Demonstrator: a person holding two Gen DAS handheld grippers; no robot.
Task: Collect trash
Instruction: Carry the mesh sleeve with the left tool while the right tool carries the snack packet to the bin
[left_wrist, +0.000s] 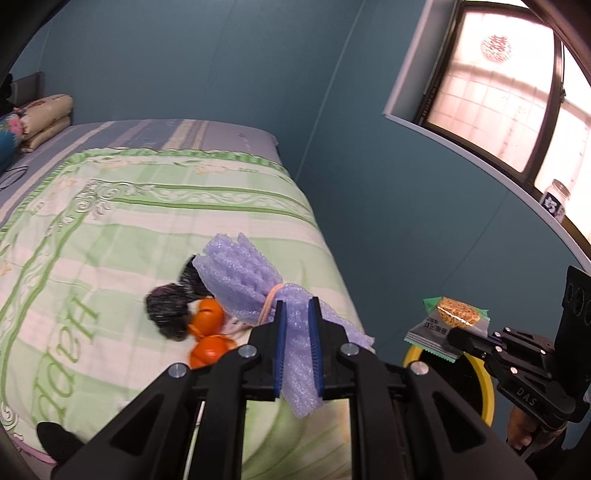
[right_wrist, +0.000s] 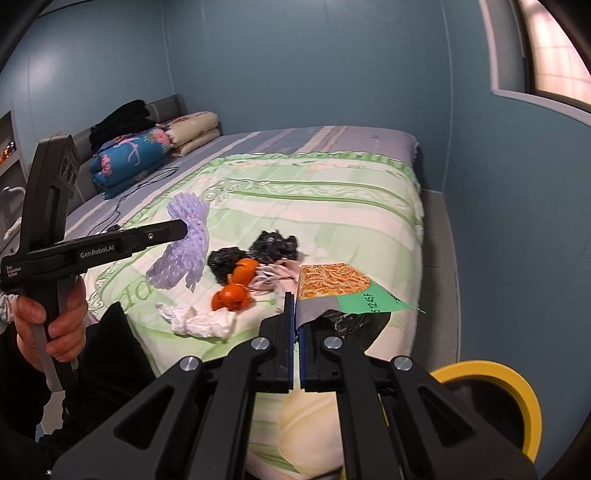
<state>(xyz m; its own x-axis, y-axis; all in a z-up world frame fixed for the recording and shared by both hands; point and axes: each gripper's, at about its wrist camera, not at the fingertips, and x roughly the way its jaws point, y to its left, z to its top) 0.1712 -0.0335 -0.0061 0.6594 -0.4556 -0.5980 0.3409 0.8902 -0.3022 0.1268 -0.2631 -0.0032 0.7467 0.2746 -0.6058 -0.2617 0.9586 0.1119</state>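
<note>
On the green-striped bedspread (right_wrist: 332, 206), left to right: left gripper (left_wrist: 297, 343), blue pads clamped on purple foam netting (left_wrist: 243, 273) held above the bed; crumpled white tissue (right_wrist: 199, 321) near the bed's edge; two pieces of orange peel (right_wrist: 232, 291), touching; black plastic scrap (right_wrist: 255, 251) behind them; pale crumpled wrapper (right_wrist: 277, 277) just beside the peel. Right gripper (right_wrist: 295, 347), fingers pressed together on a snack packet (right_wrist: 332, 291), lifted off the bed. Yellow-rimmed bin (right_wrist: 509, 391) on the floor beside the bed, under the right gripper's side.
</note>
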